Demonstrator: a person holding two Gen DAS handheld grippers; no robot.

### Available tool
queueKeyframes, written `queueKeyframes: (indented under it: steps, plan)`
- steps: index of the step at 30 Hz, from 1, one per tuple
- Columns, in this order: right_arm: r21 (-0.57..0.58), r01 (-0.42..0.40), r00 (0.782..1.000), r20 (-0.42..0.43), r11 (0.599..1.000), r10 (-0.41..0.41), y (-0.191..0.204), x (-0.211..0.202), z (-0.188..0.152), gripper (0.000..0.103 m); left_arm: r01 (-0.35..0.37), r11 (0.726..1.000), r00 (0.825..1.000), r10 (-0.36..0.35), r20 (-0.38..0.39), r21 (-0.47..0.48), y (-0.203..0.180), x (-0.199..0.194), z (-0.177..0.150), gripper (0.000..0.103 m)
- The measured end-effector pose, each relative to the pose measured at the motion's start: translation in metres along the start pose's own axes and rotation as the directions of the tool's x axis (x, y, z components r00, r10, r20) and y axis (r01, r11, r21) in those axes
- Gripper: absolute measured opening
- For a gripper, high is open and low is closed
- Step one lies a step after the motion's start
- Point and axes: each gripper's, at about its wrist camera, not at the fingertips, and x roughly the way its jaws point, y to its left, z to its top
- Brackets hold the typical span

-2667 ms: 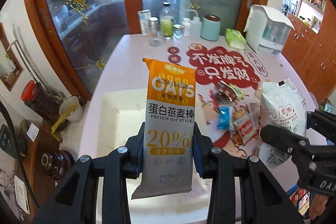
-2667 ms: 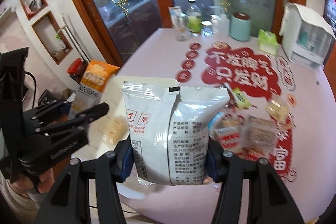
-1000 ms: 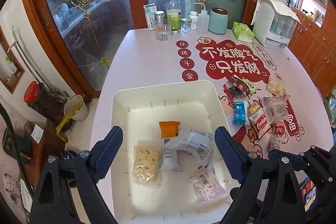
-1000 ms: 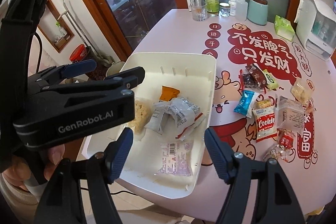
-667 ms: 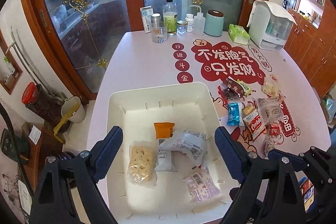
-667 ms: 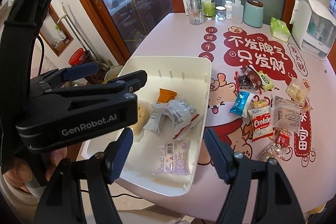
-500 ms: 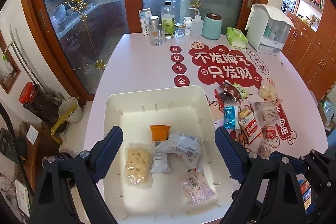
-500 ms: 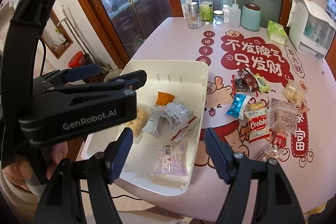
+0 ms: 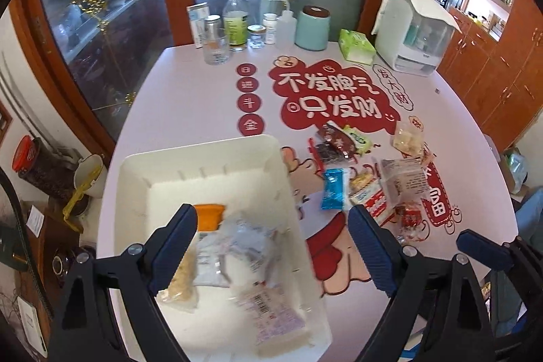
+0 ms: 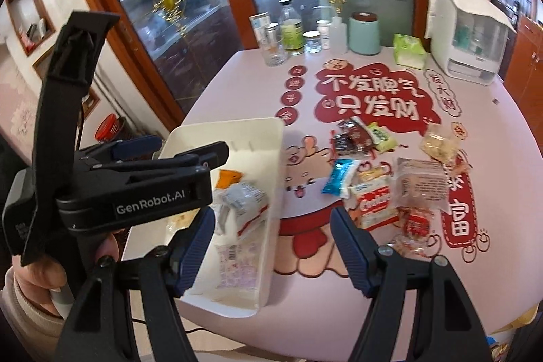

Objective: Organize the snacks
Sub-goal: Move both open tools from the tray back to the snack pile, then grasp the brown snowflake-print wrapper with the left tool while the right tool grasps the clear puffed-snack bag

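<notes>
Snacks in tray: several packets are already lying in the white tray (image 9: 203, 158) at the lower left of the left wrist view: an orange-topped packet (image 9: 210, 216), a silvery bag (image 9: 251, 243), a cracker pack (image 9: 180, 280) and a clear barcoded pack (image 9: 271, 314).
Snacks left out: a loose cluster is waiting on the table right of the tray, at centre right of the frame: a blue wrapper (image 9: 332, 189), a red cookie pack (image 10: 373, 206), a clear square pack (image 10: 422, 185), dark red wrappers (image 10: 353, 138), a green wrapper (image 10: 381, 136), a pale lumpy bag (image 10: 437, 141) and small red sweets (image 10: 415, 223).
Progress: judging by the counts, roughly a third is stowed and the larger share is still lying outside.
Left gripper (image 9: 271, 246): its jaws are standing wide with nothing between them, hanging over the tray's right half.
Right gripper (image 10: 273, 236): its jaws are standing moderately apart and empty, hovering over the tray's right rim.
Surface: a pale pink round table (image 9: 190, 97) is carrying red festive lettering.
Far edge: bottles, a glass, a teal canister (image 9: 312, 27), a tissue pack and a white appliance (image 9: 414, 33) are standing there.
Room: glass-panelled wooden doors are filling the top of the frame, and wooden cabinets are showing at the upper right.
</notes>
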Motion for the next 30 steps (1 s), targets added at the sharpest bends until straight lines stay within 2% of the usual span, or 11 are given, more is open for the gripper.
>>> queueKeyframes:
  steps: [6, 9, 13, 18, 22, 30]
  plan:
    - [0.065, 0.033, 0.999, 0.034, 0.997, -0.035, -0.056, -0.011, 0.006, 0.071, 0.011, 0.999, 1.000, -0.011, -0.011, 0.030, -0.042, 0.016, 0.018, 0.090]
    - [0.075, 0.084, 0.995, 0.046, 0.994, -0.087, -0.088, -0.013, 0.009, 0.071, 0.008, 0.999, 1.000, -0.007, -0.021, 0.044, -0.064, 0.029, 0.031, 0.090]
    - [0.111, 0.149, 0.988, 0.020, 0.983, -0.153, -0.144, -0.006, 0.016, 0.071, 0.018, 0.999, 0.999, -0.016, -0.050, 0.044, -0.085, 0.051, 0.048, 0.090]
    - [0.194, 0.155, 0.988, -0.009, 0.969, -0.156, -0.214, 0.007, 0.032, 0.071, 0.011, 0.999, 0.995, -0.007, -0.104, 0.039, -0.108, 0.095, 0.073, 0.090]
    - [0.241, 0.146, 0.989, -0.033, 0.959, -0.143, -0.264, 0.025, 0.051, 0.071, 0.013, 1.000, 0.982, -0.011, -0.188, 0.010, -0.120, 0.142, 0.088, 0.090]
    - [0.300, 0.126, 0.989, -0.117, 0.946, -0.095, -0.341, 0.092, 0.095, 0.075, -0.027, 0.995, 0.940, -0.007, -0.342, -0.096, -0.130, 0.241, 0.105, 0.088]
